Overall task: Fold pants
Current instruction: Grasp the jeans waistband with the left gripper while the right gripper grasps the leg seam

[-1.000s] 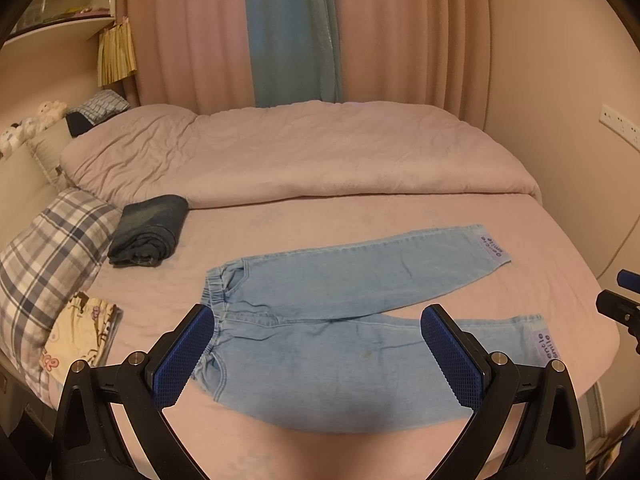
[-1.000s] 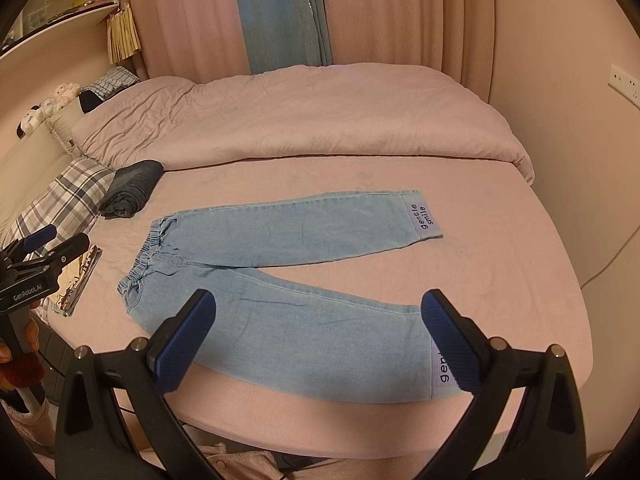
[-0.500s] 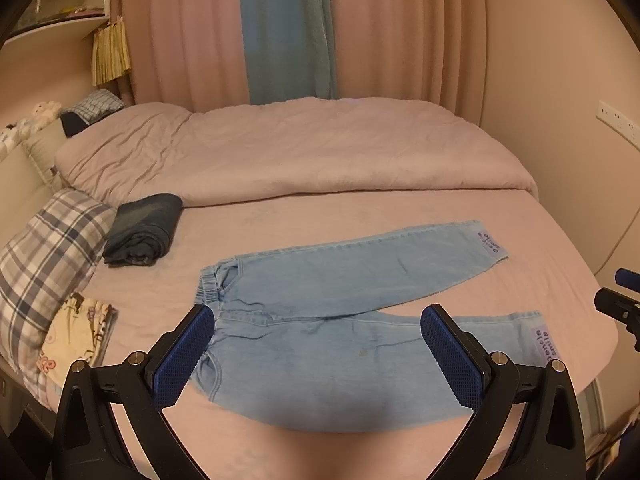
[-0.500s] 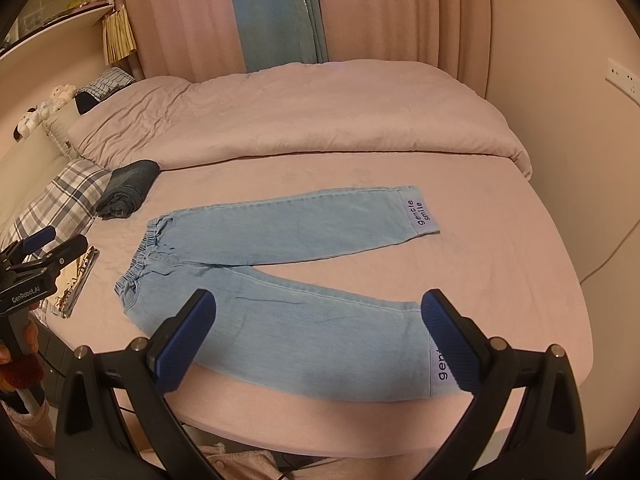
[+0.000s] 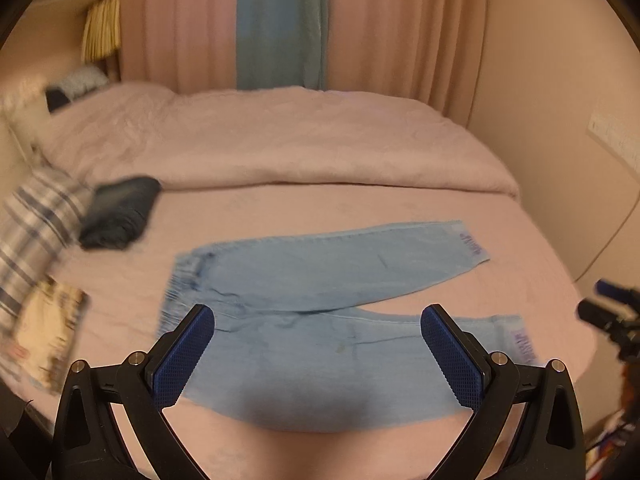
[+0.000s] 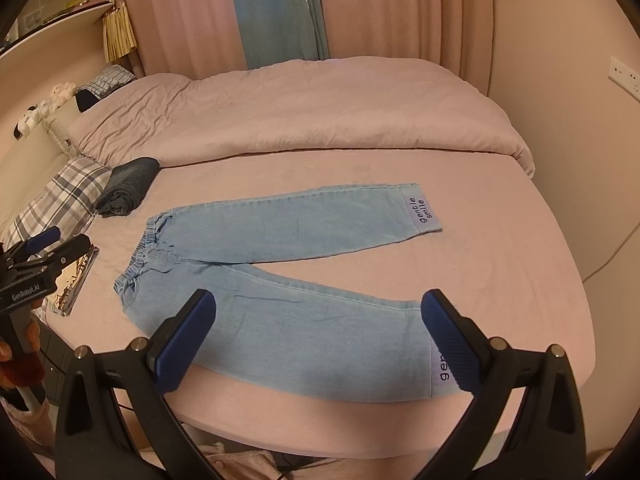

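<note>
Light blue denim pants (image 5: 320, 312) lie flat on the pink bed, waistband to the left, legs spread in a V to the right; they also show in the right wrist view (image 6: 280, 272). My left gripper (image 5: 318, 356) is open and empty, hovering over the near leg. My right gripper (image 6: 318, 340) is open and empty, above the near leg close to its cuff with the "gentle smile" patch (image 6: 440, 364). Each gripper shows at the edge of the other's view.
A folded dark denim garment (image 6: 128, 188) lies left of the pants beside a plaid pillow (image 6: 60, 204). A booklet (image 5: 48, 332) lies at the bed's left edge. A pink duvet (image 6: 300, 112) covers the far half. A wall stands to the right.
The left wrist view has swung slightly left and is blurred from motion. The right gripper has eased a little closer. The pants have not moved; both grippers stay open.
</note>
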### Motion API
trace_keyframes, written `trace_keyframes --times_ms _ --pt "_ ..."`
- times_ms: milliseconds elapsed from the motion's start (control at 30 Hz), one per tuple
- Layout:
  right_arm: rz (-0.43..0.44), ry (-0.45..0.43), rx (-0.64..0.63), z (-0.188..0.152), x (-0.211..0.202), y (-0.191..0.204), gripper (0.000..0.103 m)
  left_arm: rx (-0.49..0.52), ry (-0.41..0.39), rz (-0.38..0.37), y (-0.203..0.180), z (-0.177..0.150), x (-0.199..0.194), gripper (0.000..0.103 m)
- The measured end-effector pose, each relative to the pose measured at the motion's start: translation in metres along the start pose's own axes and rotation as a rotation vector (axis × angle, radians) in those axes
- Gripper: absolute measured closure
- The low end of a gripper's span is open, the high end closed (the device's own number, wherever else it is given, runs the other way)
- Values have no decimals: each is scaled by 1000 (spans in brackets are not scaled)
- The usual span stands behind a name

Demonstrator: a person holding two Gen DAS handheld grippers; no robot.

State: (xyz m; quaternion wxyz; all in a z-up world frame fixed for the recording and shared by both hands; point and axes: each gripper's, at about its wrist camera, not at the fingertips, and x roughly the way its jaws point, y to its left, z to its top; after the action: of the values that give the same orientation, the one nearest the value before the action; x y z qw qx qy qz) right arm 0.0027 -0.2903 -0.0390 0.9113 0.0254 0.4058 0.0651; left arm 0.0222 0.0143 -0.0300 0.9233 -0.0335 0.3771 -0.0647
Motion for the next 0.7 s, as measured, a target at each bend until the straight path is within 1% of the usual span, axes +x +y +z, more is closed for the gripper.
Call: trace_keyframes --times_ms 133,233,300,333,400,467,533,633,700 --pt "51 -18 -51 -4 15 3 0 -99 54 -53 27 -5 31 0" --pt "90 -30 -111 -6 34 9 0 -173 69 -99 55 -11 54 0" --pt "115 -30 -148 -6 52 13 0 -208 58 -108 74 -13 66 0" --pt "126 -22 -156 -4 60 14 0 -215 61 -99 84 -14 73 0" --pt "156 4 -175 0 85 17 0 -192 62 -88 98 -15 85 0" --pt "151 30 -198 3 108 20 0 -166 64 -71 114 -16 100 0" --pt "148 47 -231 5 126 25 0 -162 88 -84 129 -15 114 0" --pt "148 89 -279 11 160 32 0 -169 122 -75 153 -4 143 0" --pt "154 114 -310 21 186 39 1 -162 125 -35 170 10 165 0"
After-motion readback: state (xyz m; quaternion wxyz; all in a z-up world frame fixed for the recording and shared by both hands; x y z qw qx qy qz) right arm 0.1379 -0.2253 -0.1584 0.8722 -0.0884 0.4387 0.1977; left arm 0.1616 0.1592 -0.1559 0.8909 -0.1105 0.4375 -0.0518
